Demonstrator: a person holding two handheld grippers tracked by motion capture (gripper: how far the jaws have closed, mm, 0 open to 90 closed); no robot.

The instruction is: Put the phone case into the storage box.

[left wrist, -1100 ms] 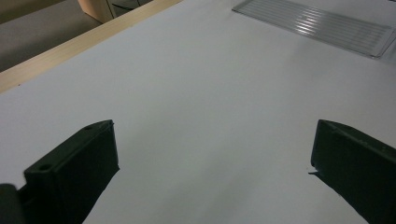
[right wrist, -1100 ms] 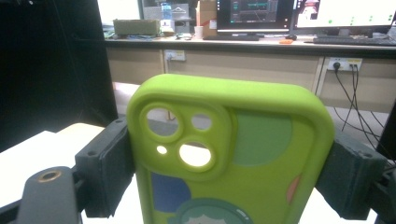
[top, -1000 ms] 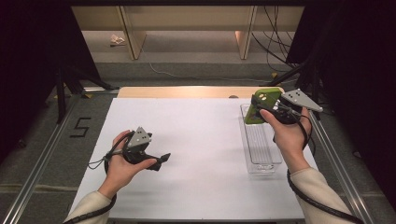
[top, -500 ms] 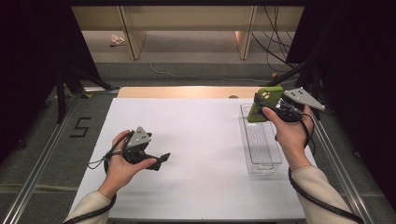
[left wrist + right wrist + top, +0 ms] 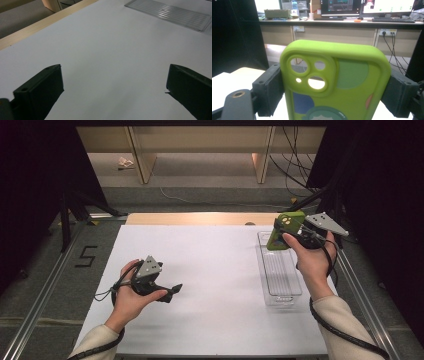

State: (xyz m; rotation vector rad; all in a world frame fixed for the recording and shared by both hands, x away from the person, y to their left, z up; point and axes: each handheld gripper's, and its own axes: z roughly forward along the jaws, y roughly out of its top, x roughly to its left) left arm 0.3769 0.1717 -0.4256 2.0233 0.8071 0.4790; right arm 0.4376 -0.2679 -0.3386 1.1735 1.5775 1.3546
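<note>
Phone case [image 5: 337, 82]: held up in the air over the far end of the clear tray, at the right side of the worktop; also seen in the high view [image 5: 284, 230].
Long axis: upright, tilted a little; the end with the camera cut-outs points up and the printed back faces the right gripper view.
Material and shape: soft-looking matt lime-green shell with rounded corners, a raised block with three round holes, and blue, green and orange patches printed on it.
Right gripper [image 5: 295, 236]: its fingers are clamped on the two long edges of the phone case, one black pad on each side.
Left gripper [image 5: 167, 292]: rests low on the left of the worktop, fingers spread wide with bare surface between them.
Clear tray [image 5: 280, 280]: transparent ribbed plastic, long and narrow, lying lengthwise away from the person, below the case.
Worktop [image 5: 210, 270]: flat white sheet with a pale wooden strip along the far edge.
Around: a desk with monitors [image 5: 367, 6] stands beyond in the right gripper view.
</note>
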